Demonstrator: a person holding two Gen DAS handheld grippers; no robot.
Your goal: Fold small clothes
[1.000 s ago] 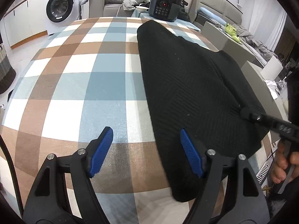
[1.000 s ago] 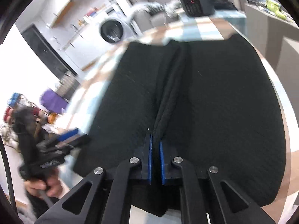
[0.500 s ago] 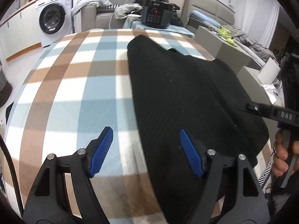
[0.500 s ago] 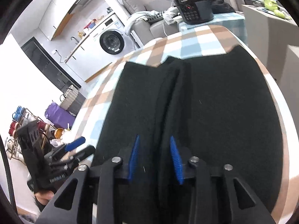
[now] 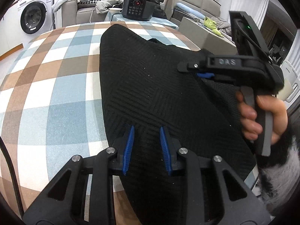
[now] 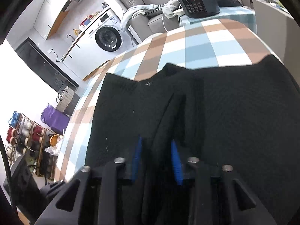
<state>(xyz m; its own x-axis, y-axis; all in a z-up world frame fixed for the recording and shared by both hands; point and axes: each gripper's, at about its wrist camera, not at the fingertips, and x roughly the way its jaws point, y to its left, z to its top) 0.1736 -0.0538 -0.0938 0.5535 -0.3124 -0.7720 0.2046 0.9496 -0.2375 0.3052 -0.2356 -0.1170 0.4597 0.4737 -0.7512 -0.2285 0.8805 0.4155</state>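
The black knit garment [image 5: 165,86] lies spread on the checked tabletop [image 5: 56,78], filling the middle and right of the left wrist view and the lower half of the right wrist view [image 6: 215,116]. It looks only partly folded: a long ridge or overlapped flap runs up the middle of the cloth in the right wrist view, so one lengthwise fold seems made, while the crosswise folds appear not yet done.

The garment's long axis runs from the bottom of the left wrist frame toward the top, and it narrows to a rounded end that points at the dark cooker [image 5: 138,5] at upper centre. In the right wrist view the far edge is uneven, with a notch near the middle.

The left tongs [image 5: 146,146] have just been closing; their blue pads pinch a raised pleat of the knit near its lower edge. The right tongs [image 6: 155,157] have also just been closing, and a fold of cloth stands between their pads, gripped as far as I can judge. In the left view the right tongs [image 5: 205,75] sit at the right edge, held by a hand [image 5: 262,116].
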